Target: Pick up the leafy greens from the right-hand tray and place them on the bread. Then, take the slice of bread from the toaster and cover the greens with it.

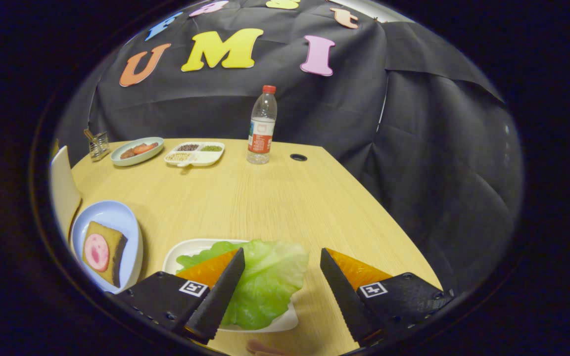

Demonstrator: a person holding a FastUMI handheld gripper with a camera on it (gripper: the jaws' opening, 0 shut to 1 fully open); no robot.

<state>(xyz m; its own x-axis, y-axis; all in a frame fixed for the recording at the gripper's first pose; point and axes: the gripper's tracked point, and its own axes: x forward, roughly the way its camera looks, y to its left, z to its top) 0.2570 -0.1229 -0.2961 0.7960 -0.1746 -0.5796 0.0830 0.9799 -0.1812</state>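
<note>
Gripper point(281, 261) open over the lettuce tray.

The fingers stand wide apart; the lettuce leaf point(265, 282) lies between them on a white tray point(181, 254). Beside it, a blue plate point(117, 217) holds bread point(112, 247) topped with ham point(96, 252). Far across the table point(245, 198): a water bottle point(261, 126).

Count of things on the wooden surface point(265, 198), with one claw point(281, 259) at the bottom of the frame.

One water bottle point(261, 126) upper centre; one divided tray point(195, 153) and one oval plate point(136, 151) upper left, beside one small metal rack point(98, 144); one blue plate point(112, 217) lower left carrying one slice of bread point(109, 247) topped with one pink round slice point(97, 252); one white tray point(186, 249) at the bottom holding leafy greens point(265, 282); one cable hole point(298, 157); the claw's two fingers point(220, 291) stand apart over the greens.
</note>
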